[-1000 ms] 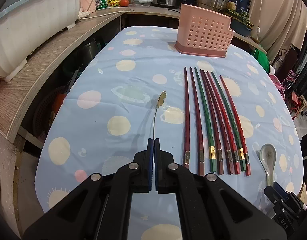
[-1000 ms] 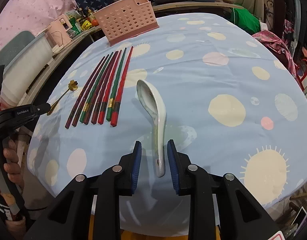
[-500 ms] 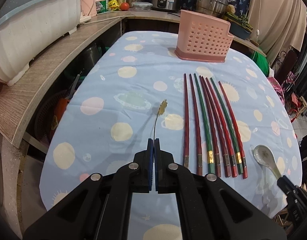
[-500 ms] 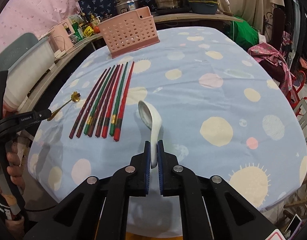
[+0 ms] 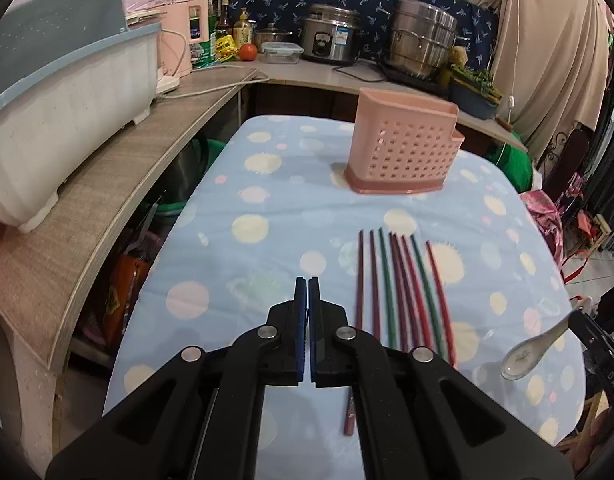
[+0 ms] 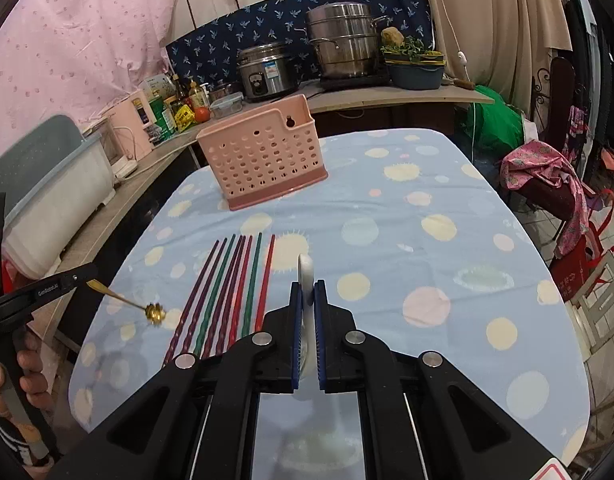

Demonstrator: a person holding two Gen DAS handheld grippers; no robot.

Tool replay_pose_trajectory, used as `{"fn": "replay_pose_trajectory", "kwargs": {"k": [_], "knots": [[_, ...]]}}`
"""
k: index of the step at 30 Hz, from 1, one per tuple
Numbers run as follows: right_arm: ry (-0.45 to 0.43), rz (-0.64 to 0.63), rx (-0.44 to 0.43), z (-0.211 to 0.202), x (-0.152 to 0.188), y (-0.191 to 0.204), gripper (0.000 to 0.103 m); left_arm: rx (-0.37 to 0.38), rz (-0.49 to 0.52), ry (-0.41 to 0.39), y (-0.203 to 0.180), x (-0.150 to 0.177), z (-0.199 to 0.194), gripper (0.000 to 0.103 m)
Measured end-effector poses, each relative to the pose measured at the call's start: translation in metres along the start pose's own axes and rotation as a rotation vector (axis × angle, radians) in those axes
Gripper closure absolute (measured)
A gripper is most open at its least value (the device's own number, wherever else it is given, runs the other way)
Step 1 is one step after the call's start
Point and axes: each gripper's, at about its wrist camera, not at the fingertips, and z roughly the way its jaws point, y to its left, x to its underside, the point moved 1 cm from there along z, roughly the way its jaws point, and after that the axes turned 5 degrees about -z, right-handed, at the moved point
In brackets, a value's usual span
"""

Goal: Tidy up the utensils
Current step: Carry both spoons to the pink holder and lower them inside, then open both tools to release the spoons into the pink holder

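Observation:
My left gripper [image 5: 307,284] is shut on a thin gold spoon; the spoon is hidden in the left wrist view but shows in the right wrist view [image 6: 147,307], held in the air left of the chopsticks. My right gripper [image 6: 307,286] is shut on the handle of a white ceramic spoon [image 6: 305,276], lifted off the table; it also shows in the left wrist view [image 5: 533,350]. Several red and green chopsticks [image 5: 403,288] lie side by side on the blue spotted tablecloth [image 5: 275,216]. The pink perforated utensil basket [image 5: 403,152] stands upright at the far end.
A wooden counter [image 5: 119,176] with a white and blue dish rack [image 5: 59,112] runs along the left. Pots and a rice cooker [image 5: 331,40] stand behind the table. A chair with pink cloth [image 6: 547,184] is at the right.
Both grippers have lifted: the gold spoon and the white spoon have come off the table into the air. The right gripper closed on the white spoon's handle a second ago.

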Motion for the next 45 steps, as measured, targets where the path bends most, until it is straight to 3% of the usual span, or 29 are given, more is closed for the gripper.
{"fn": "replay_pose_trajectory", "kwargs": {"k": [6,12,19,22,29,36,45], "knots": [[-0.103,-0.002,-0.011,0.013,-0.062,-0.007,0.097,0.022,0.016,-0.063,-0.015,-0.048,-0.005,0.103],[-0.207,-0.033,-0.019,0.034,-0.138,-0.005,0.097,0.052,0.019,-0.16,-0.038,-0.116,-0.011,0.103],[-0.255,-0.062,-0.01,0.079,-0.209,0.0,0.097,0.091,0.025,-0.294,-0.07,-0.193,-0.012,0.103],[-0.246,-0.056,-0.01,0.104,-0.232,-0.002,0.097,0.118,0.02,-0.309,-0.081,-0.216,0.001,0.103],[-0.204,-0.065,0.004,0.155,-0.248,-0.003,0.097,0.119,0.037,-0.278,-0.099,-0.234,0.048,0.103],[-0.132,-0.081,0.008,0.196,-0.237,-0.003,0.097,0.105,0.043,-0.213,-0.101,-0.225,0.089,0.103],[-0.079,-0.115,-0.024,0.223,-0.226,0.002,0.093,0.093,0.033,-0.177,-0.095,-0.212,0.115,0.102]]}}
